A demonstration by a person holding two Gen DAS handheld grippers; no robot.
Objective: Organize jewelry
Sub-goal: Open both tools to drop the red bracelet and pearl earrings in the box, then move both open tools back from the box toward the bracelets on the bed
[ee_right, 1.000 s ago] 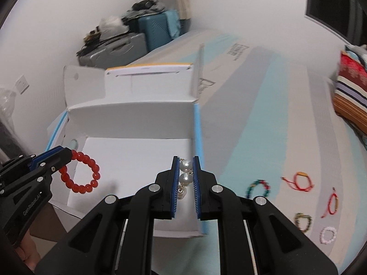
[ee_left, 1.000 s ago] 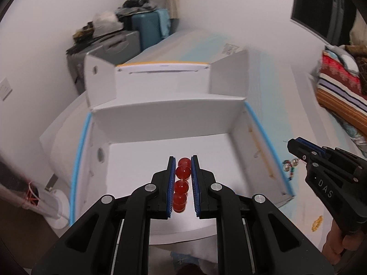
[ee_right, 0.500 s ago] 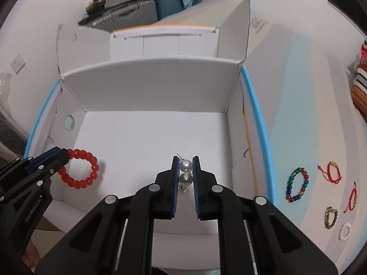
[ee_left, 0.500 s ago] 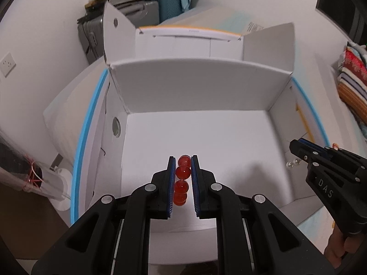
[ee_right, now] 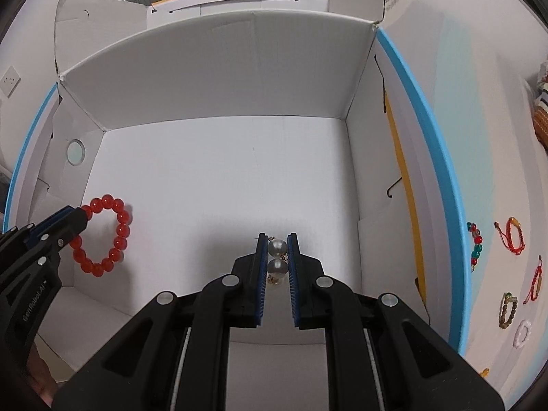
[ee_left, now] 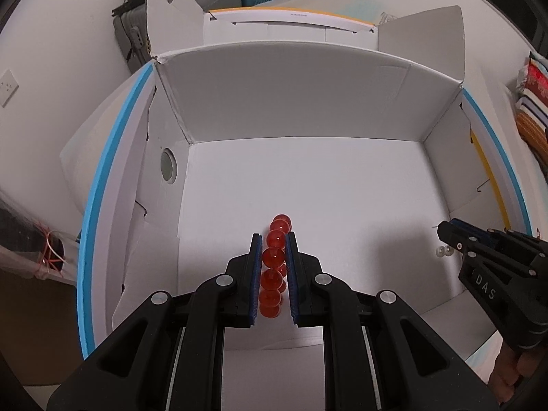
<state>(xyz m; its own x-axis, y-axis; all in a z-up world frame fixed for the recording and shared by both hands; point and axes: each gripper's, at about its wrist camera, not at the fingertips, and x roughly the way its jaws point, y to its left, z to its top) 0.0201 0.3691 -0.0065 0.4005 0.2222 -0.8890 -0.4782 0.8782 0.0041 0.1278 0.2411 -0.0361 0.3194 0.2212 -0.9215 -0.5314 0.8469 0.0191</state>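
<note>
Judging from how things lie, the task is found at an early stage: nothing has been laid in the white cardboard box (ee_right: 219, 68) yet, and its white floor is bare apart from shadows

The left gripper (ee_left: 274, 239) is clenched on a red bead bracelet (ee_left: 274, 257); in the left wrist view the beads are seen in a row between the blue pads, and in the right wrist view the same bracelet (ee_right: 106, 236) hangs as a ring from the left gripper (ee_right: 80, 214), at the left side of the box and above its floor. Whether the lowest beads touch the floor cannot be told

The right gripper (ee_right: 277, 243) is closed on a pearl earring (ee_right: 277, 257), two pearly beads with a small golden part under them, held above the near right part of the floor. In the left wrist view the right gripper (ee_left: 445, 236) is seen at the right side wall, with the two pearls (ee_left: 443, 251) just under its tip

Both pieces are therefore carried inside the box but not released. As a judgement, what is left for them is only to be lowered and let go

Outside the box, on the pale striped surface to the right, more pieces are left: a multicolour bead bracelet (ee_right: 475, 245), a red cord bracelet (ee_right: 513, 235), a second red cord bracelet (ee_right: 537, 279), a brownish bead bracelet (ee_right: 508, 311) and a white bead bracelet (ee_right: 522, 332). These must still be collected, so most of the work is judged to remain
</note>
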